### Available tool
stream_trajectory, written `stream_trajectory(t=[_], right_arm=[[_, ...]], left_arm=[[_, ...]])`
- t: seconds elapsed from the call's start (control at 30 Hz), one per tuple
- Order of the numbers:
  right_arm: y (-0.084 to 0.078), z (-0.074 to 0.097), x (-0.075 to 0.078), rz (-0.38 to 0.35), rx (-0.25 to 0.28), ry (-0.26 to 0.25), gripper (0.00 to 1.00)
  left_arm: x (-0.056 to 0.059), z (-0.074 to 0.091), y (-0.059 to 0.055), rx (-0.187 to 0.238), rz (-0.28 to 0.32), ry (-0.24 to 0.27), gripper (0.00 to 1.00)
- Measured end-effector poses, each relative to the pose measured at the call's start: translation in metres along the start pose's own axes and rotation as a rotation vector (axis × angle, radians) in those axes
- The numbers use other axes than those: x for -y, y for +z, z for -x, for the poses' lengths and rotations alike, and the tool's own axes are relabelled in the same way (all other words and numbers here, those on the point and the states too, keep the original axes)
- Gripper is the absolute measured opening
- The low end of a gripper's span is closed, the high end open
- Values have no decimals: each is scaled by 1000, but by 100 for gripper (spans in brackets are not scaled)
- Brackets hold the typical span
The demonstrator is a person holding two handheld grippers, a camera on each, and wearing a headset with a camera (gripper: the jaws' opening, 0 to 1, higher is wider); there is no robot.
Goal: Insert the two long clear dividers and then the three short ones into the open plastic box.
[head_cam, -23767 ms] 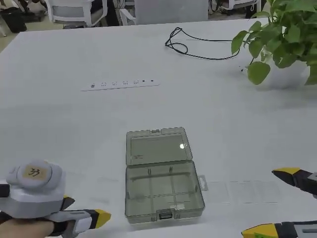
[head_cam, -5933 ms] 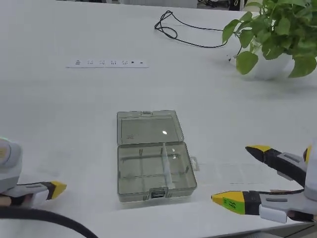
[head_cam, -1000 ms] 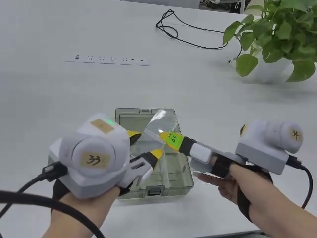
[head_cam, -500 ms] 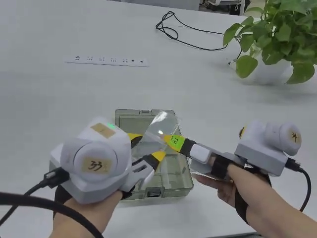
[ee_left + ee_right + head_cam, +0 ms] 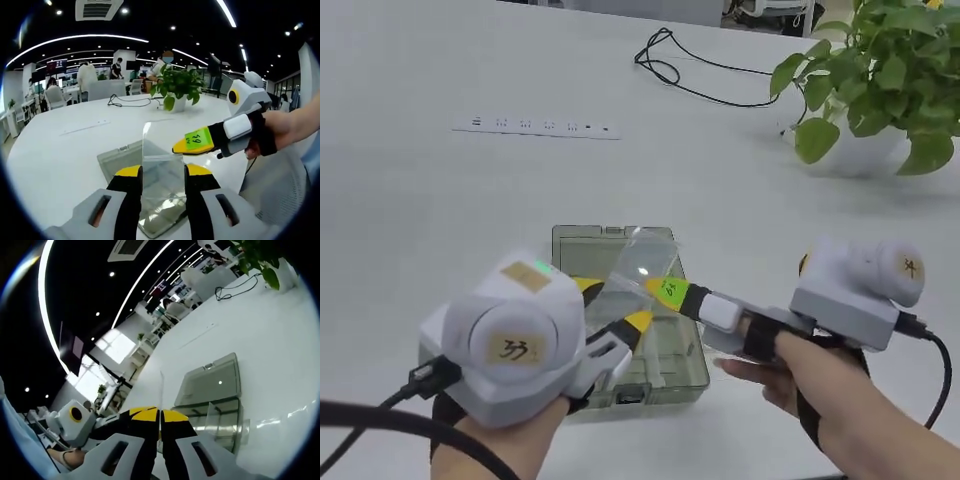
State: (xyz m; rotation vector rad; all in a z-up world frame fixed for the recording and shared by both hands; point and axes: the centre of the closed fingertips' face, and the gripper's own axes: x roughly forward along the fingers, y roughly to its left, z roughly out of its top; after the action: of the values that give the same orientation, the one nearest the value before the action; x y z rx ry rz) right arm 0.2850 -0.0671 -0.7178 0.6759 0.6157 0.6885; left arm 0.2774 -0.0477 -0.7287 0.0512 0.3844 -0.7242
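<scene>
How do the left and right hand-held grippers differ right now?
The left hand-held gripper has its jaws apart; the right hand-held gripper has them pressed together on the clear divider. The left's tips are plain yellow; the right's carries a green label. Both hover over the open box.

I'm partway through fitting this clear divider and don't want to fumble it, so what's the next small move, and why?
Probably lower the clear divider toward the open plastic box. The right gripper pinches it above the box, and the left gripper has its open jaws on either side of it, seemingly ready to guide it.
</scene>
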Motion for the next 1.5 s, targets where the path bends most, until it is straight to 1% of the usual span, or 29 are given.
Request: stream_trajectory(t=[0.1, 0.13, 0.17, 0.2, 0.3, 0.33, 0.37, 0.47, 0.53, 0.67, 0.7, 0.77, 0.8, 0.83, 0.87, 0.93, 1.07, 1.1, 1.13, 1.17, 1.2, 1.23, 1.27, 1.3, 1.33, 1.37, 1.4, 1.43, 1.5], right_arm=[[0, -3, -1, 22, -21, -8, 2], [0, -3, -1, 27, -26, -13, 2], [1, -3, 0, 28, -27, -16, 2], [2, -2, 1, 25, -23, -14, 2], [4, 0, 6, 12, -26, -29, 2], [5, 1, 7, 8, -28, -33, 2], [4, 2, 8, 0, -36, -39, 2], [4, 5, 8, -3, -46, -52, 2], [4, 6, 8, 4, -59, -64, 2], [3, 8, 8, 0, -109, -83, 2], [7, 8, 12, 6, -116, -91, 2], [6, 8, 12, -6, -142, -101, 2], [8, 8, 11, -2, -142, -102, 2], [6, 8, 9, -2, -172, -109, 2], [7, 7, 8, 13, -180, -114, 2], [7, 6, 6, 10, -206, -123, 2], [10, 4, 1, 7, -238, -130, 2], [11, 3, 5, 0, -266, -137, 2], [11, 3, 6, -8, -269, -148, 2], [10, 2, 4, -14, -288, -146, 2], [8, 2, 3, -30, -307, -152, 2], [13, 0, 7, -28, -305, -154, 2], [9, 0, 6, -40, -344, -162, 2], [9, -1, 5, -35, -349, -165, 2], [7, -2, 3, -30, -373, -166, 2], [5, -2, 1, -42, -394, -165, 2], [7, -4, 2, -39, -385, -169, 2], [9, -6, 5, -41, -415, -168, 2], [8, -9, 2, -35, -432, -178, 2]], left_arm=[[3, 1, 1, 4, -33, -12, 27], [3, 1, 1, 2, -40, -10, 28], [2, 1, 1, 4, -44, -8, 33], [-1, 2, 1, 1, -33, -1, 36], [-6, 5, 0, 1, -31, 5, 39], [-7, 5, -1, 0, -29, 2, 42], [-8, 6, -3, -8, -18, -8, 47], [-12, 8, -8, -24, -39, -3, 58], [-18, 10, -10, -28, -37, 0, 59], [-29, 15, -16, -48, -31, 14, 65], [-32, 18, -18, -54, -35, 18, 66], [-35, 20, -20, -59, -34, 20, 68], [-36, 21, -21, -59, -33, 18, 70], [-38, 23, -23, -64, -36, 18, 73], [-38, 24, -24, -67, -44, 9, 76], [-40, 27, -24, -60, -60, 2, 82], [-41, 30, -25, -57, -65, -30, 93], [-41, 32, -26, -58, -74, -44, 96], [-41, 32, -26, -59, -79, -52, 100], [-40, 33, -29, -75, -96, -71, 100], [-40, 34, -30, -77, -98, -75, 100], [-40, 34, -31, -83, -109, -87, 100], [-40, 36, -35, -99, -117, -101, 100], [-42, 36, -36, -106, -123, -102, 100], [-43, 37, -38, -114, -127, -106, 100], [-43, 38, -40, -117, -128, -109, 100], [-44, 39, -41, -119, -128, -109, 100], [-46, 40, -42, -124, -132, -105, 100], [-48, 41, -44, -127, -124, -103, 100]])
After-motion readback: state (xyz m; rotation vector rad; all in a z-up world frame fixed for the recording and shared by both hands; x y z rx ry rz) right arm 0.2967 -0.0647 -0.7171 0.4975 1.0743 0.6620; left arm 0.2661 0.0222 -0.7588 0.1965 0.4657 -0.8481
